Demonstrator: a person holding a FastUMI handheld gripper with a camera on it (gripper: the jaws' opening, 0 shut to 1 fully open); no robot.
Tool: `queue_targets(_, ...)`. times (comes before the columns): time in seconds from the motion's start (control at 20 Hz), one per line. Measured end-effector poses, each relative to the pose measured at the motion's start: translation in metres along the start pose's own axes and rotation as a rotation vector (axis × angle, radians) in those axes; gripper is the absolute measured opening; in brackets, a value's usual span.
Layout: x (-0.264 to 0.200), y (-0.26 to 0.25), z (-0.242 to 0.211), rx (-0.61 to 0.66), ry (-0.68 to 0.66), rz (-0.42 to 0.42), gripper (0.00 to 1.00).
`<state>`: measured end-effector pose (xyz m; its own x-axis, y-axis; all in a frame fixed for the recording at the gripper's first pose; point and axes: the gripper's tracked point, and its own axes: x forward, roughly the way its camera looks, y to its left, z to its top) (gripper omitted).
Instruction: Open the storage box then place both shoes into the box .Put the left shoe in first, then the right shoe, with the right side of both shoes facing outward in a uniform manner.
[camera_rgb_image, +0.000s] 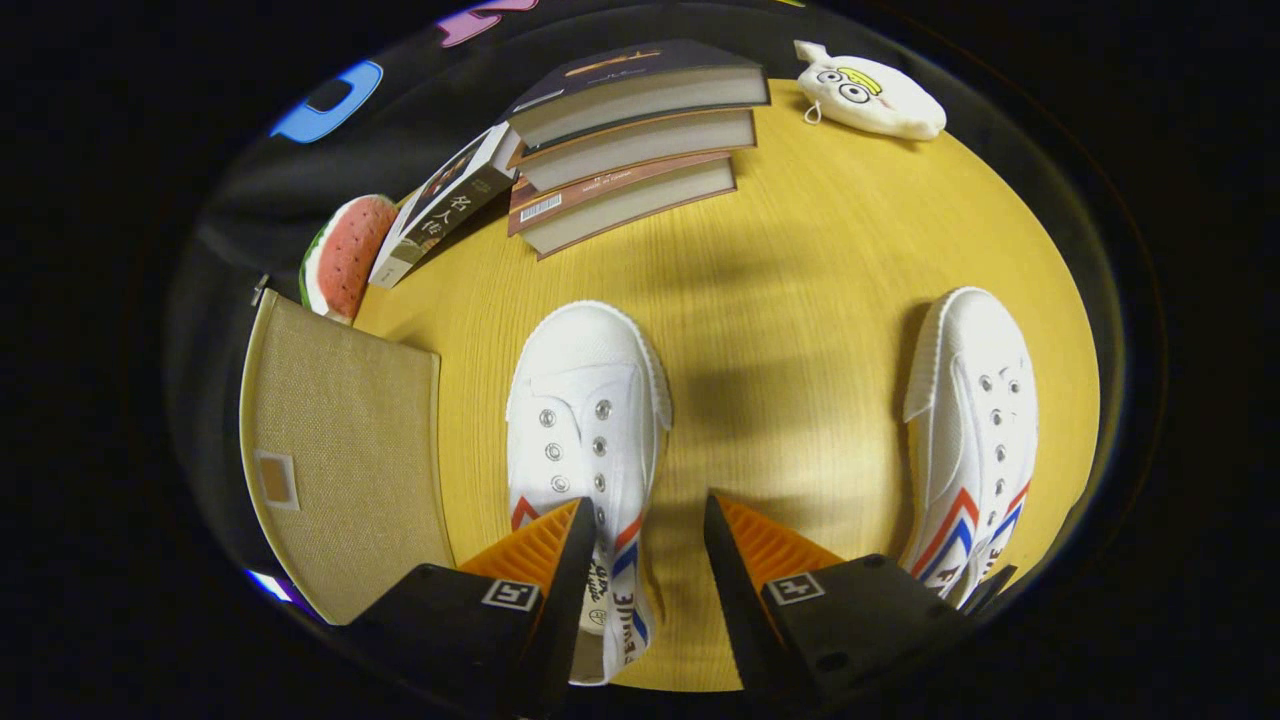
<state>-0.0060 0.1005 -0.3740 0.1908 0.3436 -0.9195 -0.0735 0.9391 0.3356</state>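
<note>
Hand-held gripper (640, 520) hangs released above the desk (800, 280), fingers spread. Left to right: closed storage box (340, 450) lies flat; one shoe (585, 440) passes under the left finger (560, 560), long axis along the fingers, toe pointing away; second shoe (975, 430) lies parallel, beyond the right finger.

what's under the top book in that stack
Two more books lie flat under the top book, on the yellow table. Their covers are mostly hidden. Another book leans beside them. The gripper hangs open above the left white shoe.
</note>
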Motion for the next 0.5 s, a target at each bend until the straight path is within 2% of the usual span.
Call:
queue_targets(0.1,0.0,0.0,0.0024,0.075,0.012,0.009,0.35)
queue_targets(0.15,0.0003,0.0006,0.001,0.086,0.022,0.024,0.28)
queue_targets(0.25,-0.0022,-0.0001,0.0021,0.107,0.017,0.053,0.25)
queue_targets(0.4,-0.0024,-0.0013,-0.0008,0.135,0.023,0.085,0.08)
queue_targets(0.5,-0.0036,0.0009,-0.0033,0.157,0.032,0.099,0.05)
